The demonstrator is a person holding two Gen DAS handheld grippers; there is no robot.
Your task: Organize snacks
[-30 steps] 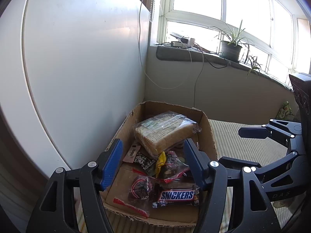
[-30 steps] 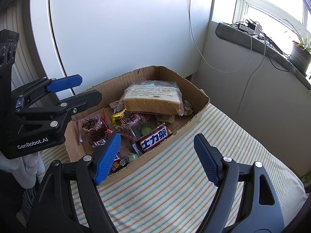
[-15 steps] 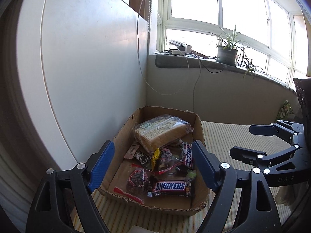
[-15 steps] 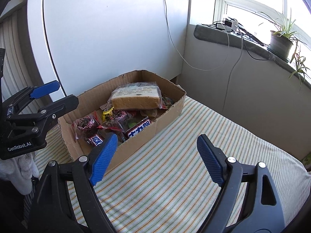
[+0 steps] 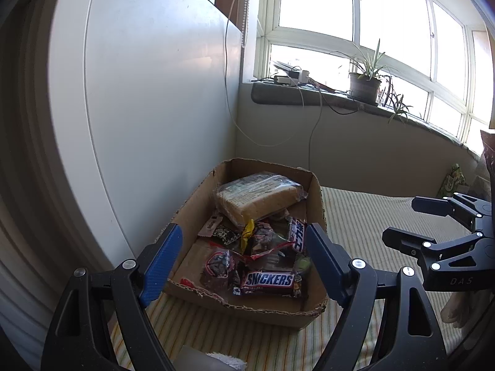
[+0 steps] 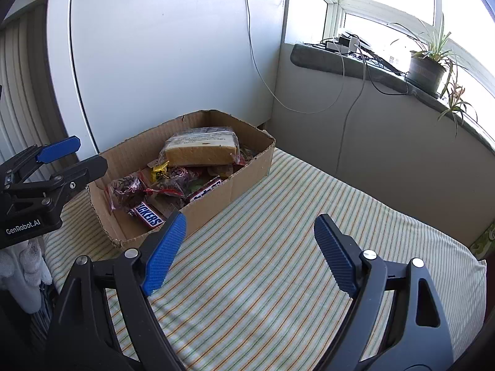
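A cardboard box (image 5: 315, 191) sits on a striped cloth (image 6: 278, 232), close to a white wall panel (image 5: 154, 92). The box is full of snacks.

At the near end of the box lies a brown candy bar. Its wrapper says "SNICKERS" (image 5: 268, 280) in big blue letters. In the right wrist view only "ICKERS" shows, as a blue finger covers the start. A second bar (image 5: 297, 235) lies along the right side of the box, with white writing that is too small to read. A yellow candy (image 5: 247, 232) sits in the middle, and clear bags with red edges (image 5: 221, 266) hold dark snacks. At the far end, a wrapped slice of bread (image 5: 260, 199) rests on top of the pile.

The left gripper (image 5: 241, 258) is near the box's near end. Its blue jaws are wide apart and hold nothing. The right gripper (image 6: 247, 256) hangs over the bare cloth, right of the box. Its jaws are wide too, and empty.

The right wrist view shows the words "GenRobot.AI" on the side of the left gripper. The left wrist view shows "DAS" on the right gripper.

A potted plant (image 6: 428, 68) and a white power strip (image 6: 340, 44) with cables sit on the window sill (image 6: 324, 58).
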